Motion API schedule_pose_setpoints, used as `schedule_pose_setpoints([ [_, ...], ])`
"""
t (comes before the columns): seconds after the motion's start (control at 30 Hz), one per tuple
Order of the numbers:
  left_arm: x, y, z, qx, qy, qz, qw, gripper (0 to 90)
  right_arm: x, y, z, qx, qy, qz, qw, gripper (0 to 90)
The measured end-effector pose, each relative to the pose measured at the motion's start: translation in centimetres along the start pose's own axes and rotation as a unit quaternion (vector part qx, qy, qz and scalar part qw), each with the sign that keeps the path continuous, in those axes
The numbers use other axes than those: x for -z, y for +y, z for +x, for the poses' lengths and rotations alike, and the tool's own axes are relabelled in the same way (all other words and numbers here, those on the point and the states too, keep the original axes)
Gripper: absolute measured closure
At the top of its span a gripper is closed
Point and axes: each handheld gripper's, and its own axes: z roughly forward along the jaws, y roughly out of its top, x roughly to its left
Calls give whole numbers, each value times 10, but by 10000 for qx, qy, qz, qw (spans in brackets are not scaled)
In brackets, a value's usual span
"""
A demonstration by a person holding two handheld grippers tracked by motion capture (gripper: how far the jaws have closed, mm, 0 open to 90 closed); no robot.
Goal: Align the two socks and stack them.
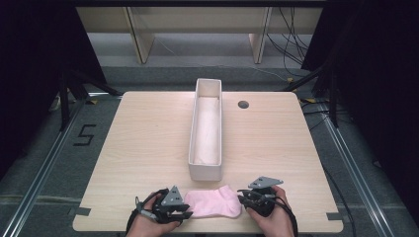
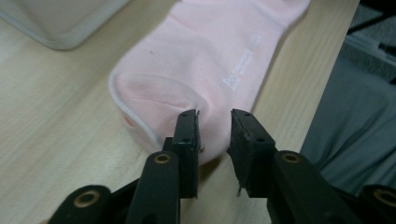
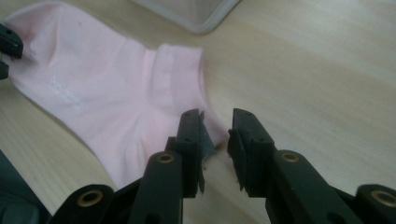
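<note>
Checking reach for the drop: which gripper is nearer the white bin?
Right, slightly. The right gripper sits just right of the white bin's near end; the left gripper is lower and left, at the pink sock's other end.

A dark figure "5" (image 1: pixel 86 135) is marked on the grey floor at the left of the high view, beside the worktop. The pink sock (image 2: pixel 205 70) carries small white printed lettering (image 2: pixel 239 70) in both gripper views; it is too small to read.
</note>
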Motion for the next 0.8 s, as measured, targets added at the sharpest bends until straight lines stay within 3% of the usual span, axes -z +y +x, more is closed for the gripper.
schedule_pose_setpoints([
  [0.03,4,0,2,66,75,-72,9999,688,2,2,1,-110,-18,-22,9999,730],
  [0.1,11,-2,9,294,235,-247,9990,652,3,6,-4,-93,77,-87,9999,721],
  [0.17,15,-5,14,471,349,-361,9976,622,3,7,-5,-174,-13,-35,9998,710],
  [0.2,18,-7,17,504,462,-355,9970,600,1,8,-8,-2,-24,-147,9999,706],
  [0.23,21,-9,20,560,481,-369,9966,582,2,8,-6,-205,-19,-82,9998,701],
  [0.27,22,-11,23,668,542,-422,9954,563,1,9,-8,-107,19,-109,9999,698],
  [0.3,24,-13,24,842,517,-525,9937,549,1,9,-8,-137,86,-158,9997,695],
  [0.33,26,-14,26,911,549,-556,9928,536,1,9,-9,-92,8,-221,9997,694],
  [0.37,27,-16,28,991,522,-636,9917,523,3,9,-5,-412,23,-153,9990,694],
  [0.43,30,-17,31,1159,471,-768,9892,503,5,8,-7,-451,92,-123,9989,691],
  [0.47,31,-18,31,1291,429,-913,9865,493,6,8,-7,-504,14,-148,9986,690],
  [0.53,32,-18,33,1389,395,-1018,9843,476,6,7,-11,-418,-2,-165,9990,688],
  [0.6,32,-17,33,1428,367,-1112,9828,471,7,6,-12,-542,22,-124,9985,684],
  [0.63,32,-17,32,1402,399,-1120,9830,477,5,6,-14,-493,91,-219,9985,682],
  [0.67,32,-16,32,1369,449,-1150,9829,487,7,5,-11,-673,90,-126,9976,681],
  [0.7,32,-16,31,1364,394,-1209,9825,492,6,5,-14,-522,57,-194,9984,679],
  [0.77,31,-15,30,1333,386,-1237,9826,491,7,5,-14,-604,74,-174,9980,677],
  [0.8,32,-15,30,1332,445,-1225,9825,491,7,5,-14,-521,1,-207,9984,676],
])
